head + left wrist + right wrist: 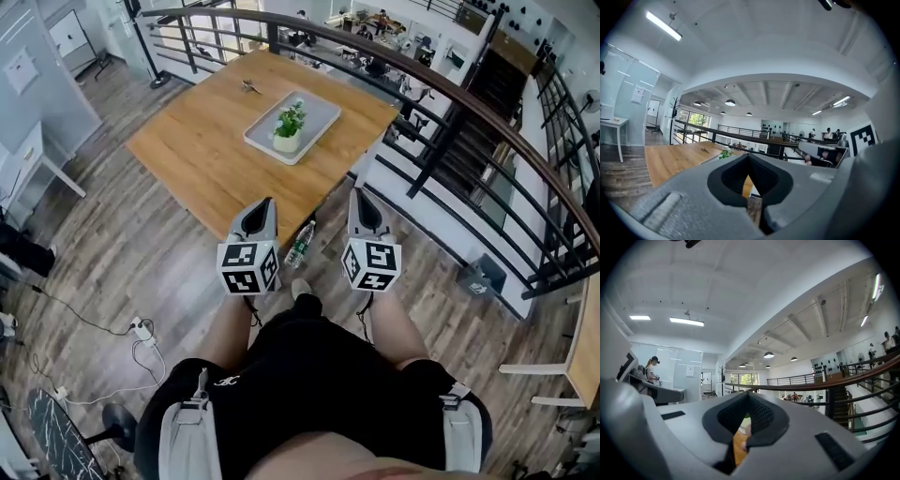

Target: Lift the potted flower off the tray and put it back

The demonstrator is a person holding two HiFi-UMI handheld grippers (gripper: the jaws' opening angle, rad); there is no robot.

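Observation:
A small potted flower (290,127), green leaves in a pale pot, stands on a grey tray (319,114) at the far right of a wooden table (206,150). Both grippers are held level in front of the person, short of the table's near edge and well apart from the pot. My left gripper (265,203) is shut with nothing in it, and so is my right gripper (358,194). In the left gripper view the closed tips (749,155) point toward the table, and the flower (725,153) shows just to their left. In the right gripper view the closed jaws (749,394) hide most of the table.
A plastic bottle (300,246) lies on the floor between the grippers by the table's near corner. A small dark object (250,86) lies on the table's far side. A curved railing (450,103) and stairs run along the right. Cables and a power strip (141,328) lie on the floor at left.

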